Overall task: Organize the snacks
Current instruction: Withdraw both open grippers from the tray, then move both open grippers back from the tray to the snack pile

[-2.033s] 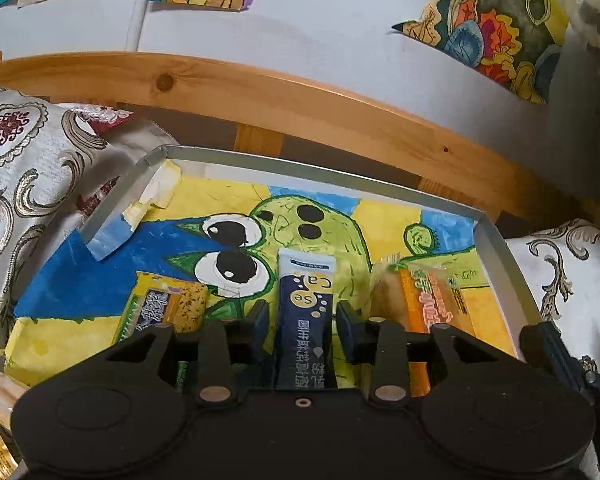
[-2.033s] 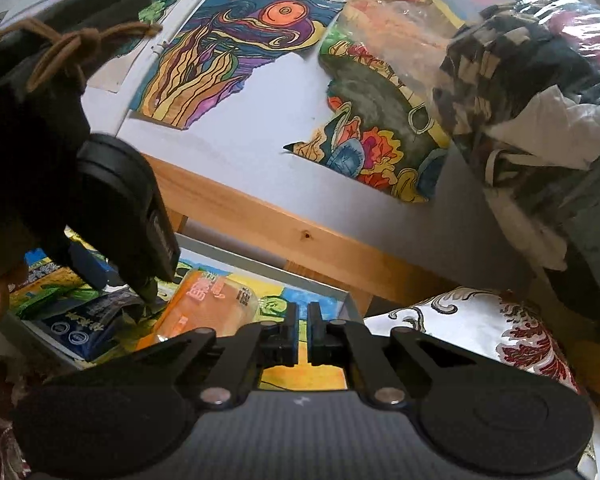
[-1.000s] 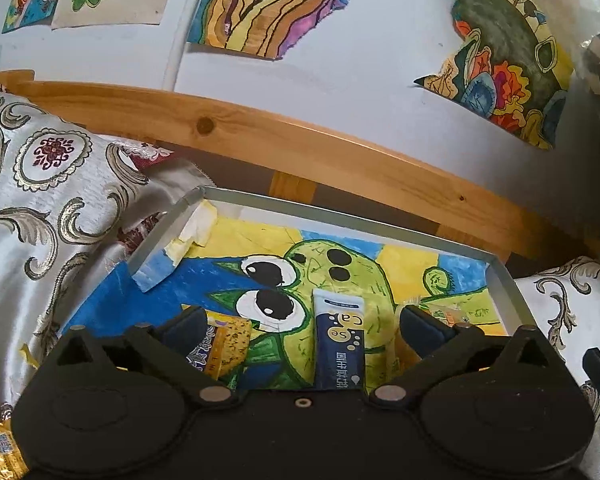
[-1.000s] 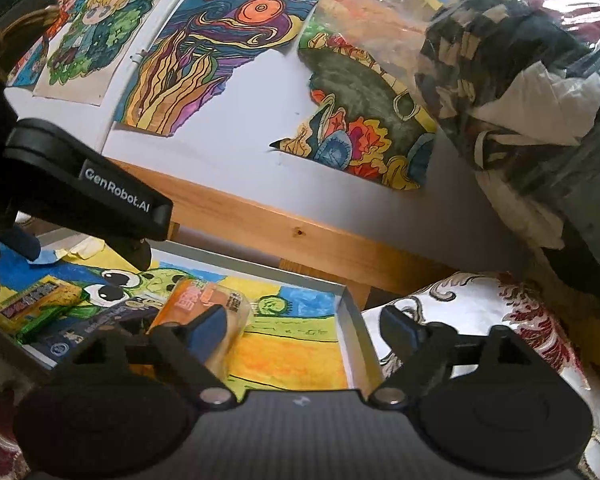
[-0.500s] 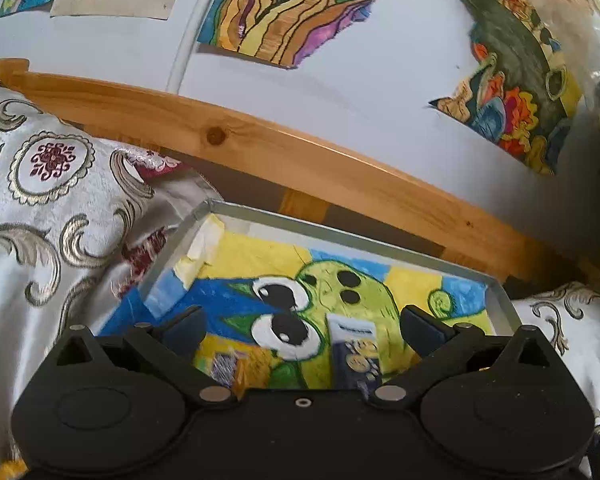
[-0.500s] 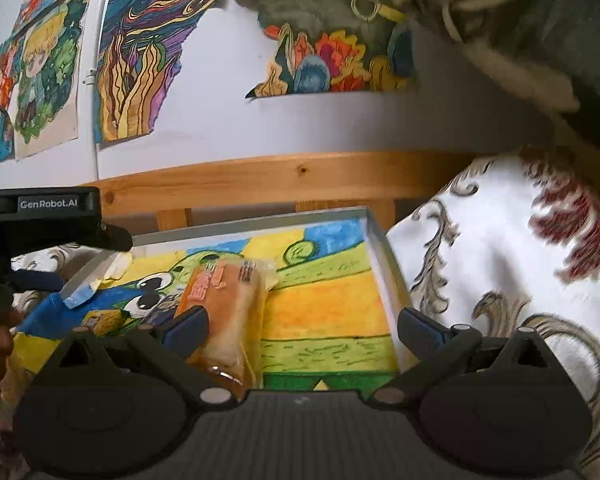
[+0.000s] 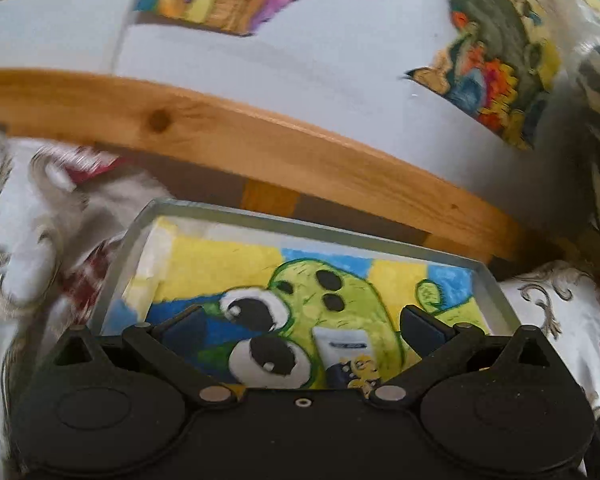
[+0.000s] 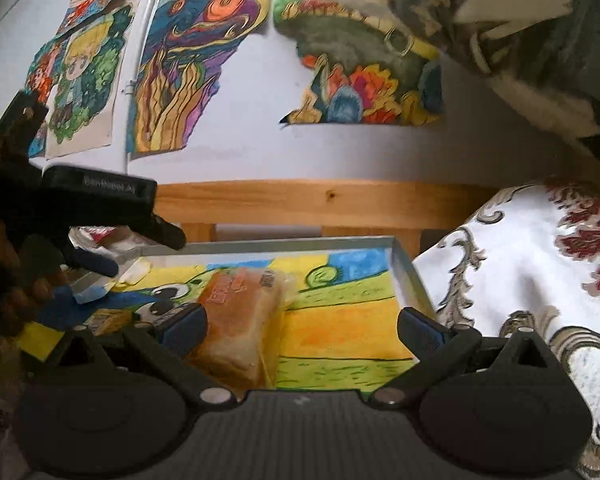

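- The left gripper [image 7: 302,326] hangs above the near end of the tray [image 7: 324,226] with its 2 fingers spread wide and nothing between them.
- Below that gap, a dark blue sachet [image 7: 348,358] with a white top lies on the tray's painted cactus picture [image 7: 328,300], its lower part hidden by the gripper body.
- The right gripper [image 8: 302,326] is likewise released, fingers far apart, holding nothing.
- An orange-wrapped bread pack [image 8: 240,320] lies in the tray [image 8: 412,276] just beside the right gripper's left finger [image 8: 184,324]; whether they touch cannot be told.
- A yellow snack bar [image 8: 108,318] lies further left in the tray, partly hidden.
- The tray sits on a patterned bedspread [image 8: 520,264] before a wooden rail [image 8: 300,200].
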A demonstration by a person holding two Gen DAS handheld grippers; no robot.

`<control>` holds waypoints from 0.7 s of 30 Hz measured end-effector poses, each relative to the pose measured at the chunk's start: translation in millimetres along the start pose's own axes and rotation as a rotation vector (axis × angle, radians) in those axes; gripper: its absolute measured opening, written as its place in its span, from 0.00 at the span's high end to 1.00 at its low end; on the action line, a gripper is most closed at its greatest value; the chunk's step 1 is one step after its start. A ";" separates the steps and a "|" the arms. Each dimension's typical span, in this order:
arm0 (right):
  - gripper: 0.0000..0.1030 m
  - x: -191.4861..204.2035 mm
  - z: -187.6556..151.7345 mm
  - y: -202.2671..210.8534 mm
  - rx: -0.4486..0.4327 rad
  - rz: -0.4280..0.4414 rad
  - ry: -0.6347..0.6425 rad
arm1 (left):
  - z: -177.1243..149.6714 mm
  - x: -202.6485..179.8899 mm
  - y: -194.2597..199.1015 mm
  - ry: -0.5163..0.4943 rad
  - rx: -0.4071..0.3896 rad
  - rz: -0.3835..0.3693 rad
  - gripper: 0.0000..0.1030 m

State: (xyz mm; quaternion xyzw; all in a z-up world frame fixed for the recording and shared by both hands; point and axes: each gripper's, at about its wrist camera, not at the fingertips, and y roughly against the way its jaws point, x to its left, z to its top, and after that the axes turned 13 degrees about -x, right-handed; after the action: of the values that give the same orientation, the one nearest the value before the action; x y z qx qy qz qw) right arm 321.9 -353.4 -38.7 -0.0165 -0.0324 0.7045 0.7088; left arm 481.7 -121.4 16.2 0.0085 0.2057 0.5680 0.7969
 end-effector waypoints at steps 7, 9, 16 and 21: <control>0.00 14.3 -9.4 6.3 -0.105 0.019 0.091 | 24.3 -2.3 -8.5 -0.065 0.045 -0.074 0.01; 0.00 13.0 -6.8 8.1 -0.093 0.038 0.075 | 20.7 1.6 -13.6 -0.041 0.048 -0.076 0.01; 0.00 11.7 3.2 23.9 -0.049 0.222 0.019 | 4.4 23.3 -25.0 0.109 0.043 -0.030 0.01; 0.02 21.2 -6.5 23.9 -0.023 0.241 0.098 | 1.7 28.5 -29.5 0.132 0.047 0.001 0.01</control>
State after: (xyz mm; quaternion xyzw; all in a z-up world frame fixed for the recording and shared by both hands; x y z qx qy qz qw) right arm 298.5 -331.8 -46.3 -0.0629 -0.0038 0.7824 0.6195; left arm 516.6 -105.6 1.4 -0.0099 0.2710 0.5627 0.7809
